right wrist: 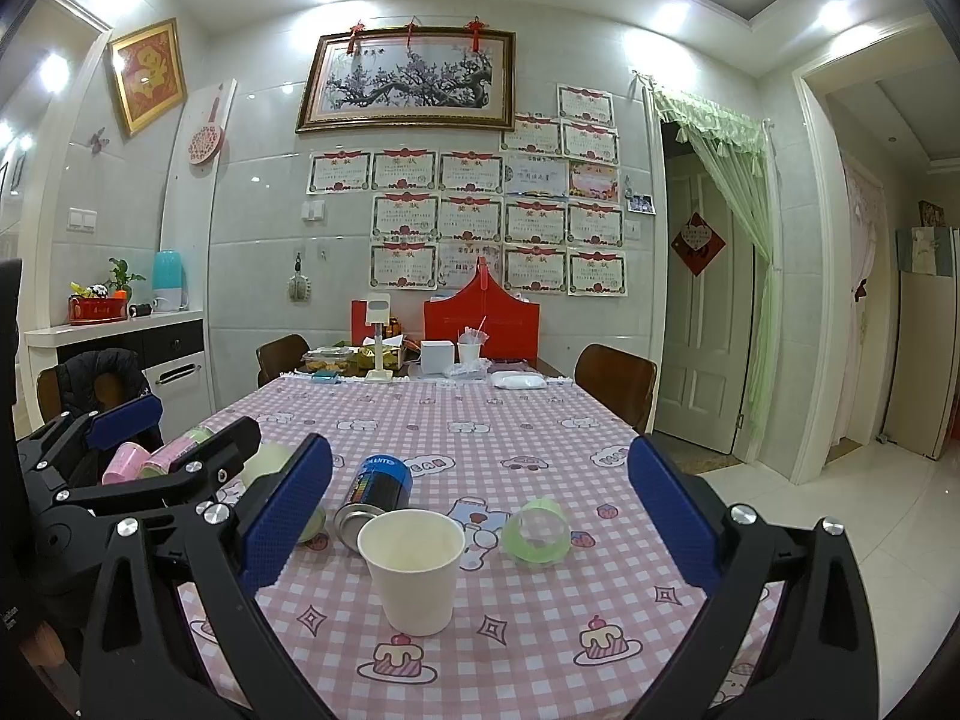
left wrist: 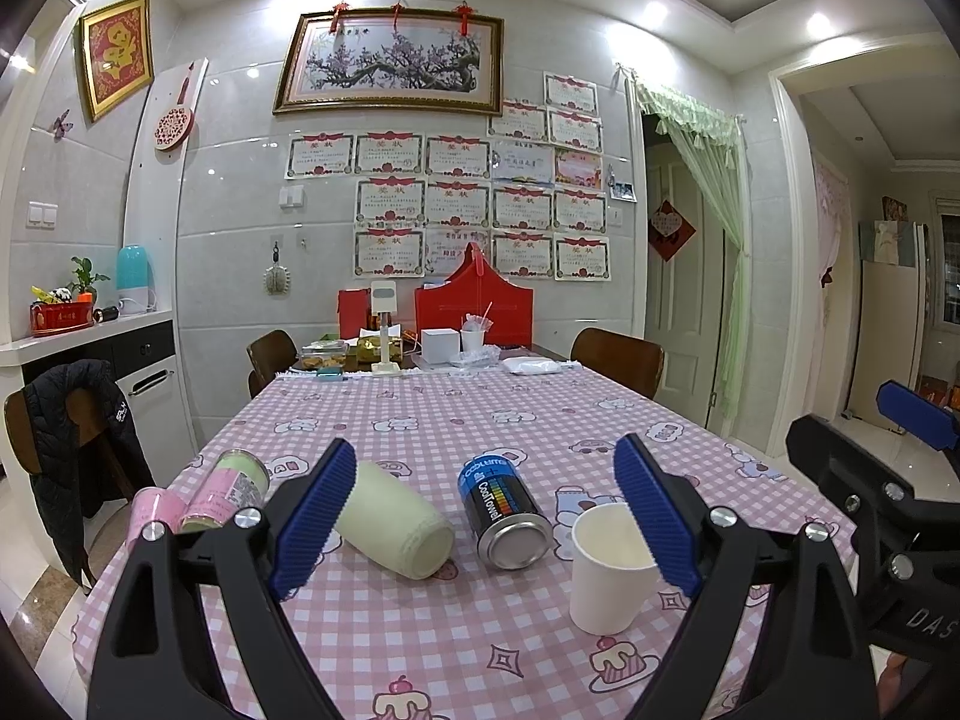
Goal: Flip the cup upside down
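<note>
Your paper cup (right wrist: 414,570) stands upright on the checked tablecloth (right wrist: 510,648), mouth up and seemingly empty, just in front of the lying black can (right wrist: 375,495) and to the left of the green tape roll (right wrist: 536,531). Both tools are spread wide and hold nothing: your right gripper (right wrist: 480,528) frames the cup between its blue pads, apart from it, while your left gripper (left wrist: 486,516) sits left of the cup, over the cream bottle (left wrist: 393,528) lying beside the can. Expect the cup to be very light and thin-walled; it will likely buckle under a hard squeeze and slide on the cloth. Take it across the mid-wall below the stiffer rolled rim, closing gently, then lift clear of the can before turning it.
</note>
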`<state>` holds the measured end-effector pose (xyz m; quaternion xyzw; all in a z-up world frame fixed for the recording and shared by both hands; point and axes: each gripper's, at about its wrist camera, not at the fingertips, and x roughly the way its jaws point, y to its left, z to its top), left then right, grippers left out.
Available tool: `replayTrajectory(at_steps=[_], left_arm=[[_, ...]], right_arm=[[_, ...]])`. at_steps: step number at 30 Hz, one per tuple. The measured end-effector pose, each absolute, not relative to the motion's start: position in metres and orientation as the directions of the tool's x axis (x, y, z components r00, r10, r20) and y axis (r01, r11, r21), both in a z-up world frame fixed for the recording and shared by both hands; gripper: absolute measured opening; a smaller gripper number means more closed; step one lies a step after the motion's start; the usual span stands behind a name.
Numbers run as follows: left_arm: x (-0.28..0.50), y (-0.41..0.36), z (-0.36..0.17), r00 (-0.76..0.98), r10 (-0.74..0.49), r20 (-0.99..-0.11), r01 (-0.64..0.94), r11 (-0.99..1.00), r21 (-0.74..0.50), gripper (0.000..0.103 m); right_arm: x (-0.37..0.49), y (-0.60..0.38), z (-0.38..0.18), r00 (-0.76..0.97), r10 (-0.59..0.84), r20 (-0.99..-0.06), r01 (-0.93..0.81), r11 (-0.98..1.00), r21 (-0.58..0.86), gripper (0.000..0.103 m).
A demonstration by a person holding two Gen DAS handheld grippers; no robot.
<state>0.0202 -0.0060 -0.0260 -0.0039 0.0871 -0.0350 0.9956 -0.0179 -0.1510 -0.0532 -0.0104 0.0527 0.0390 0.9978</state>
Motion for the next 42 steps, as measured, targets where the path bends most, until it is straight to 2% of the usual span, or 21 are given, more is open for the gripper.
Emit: replayTrajectory(at_steps=[15, 42], left_arm=[[0.021, -0.002, -0.031, 0.981, -0.053, -0.184, 0.053, 0.999, -0.002, 0.087], [0.078, -0.027, -0.087, 0.952, -0.001, -0.306, 0.028, 0.996, 0.086, 0.087]], right_arm=[[-0.013, -0.153, -0.059, 0.990, 0.064, -0.123, -0.067, 0.998, -0.017, 0.095], [0.040, -0.172, -0.109, 0.960, -0.020, -0.280, 0.009, 0.999, -0.041, 0.095]])
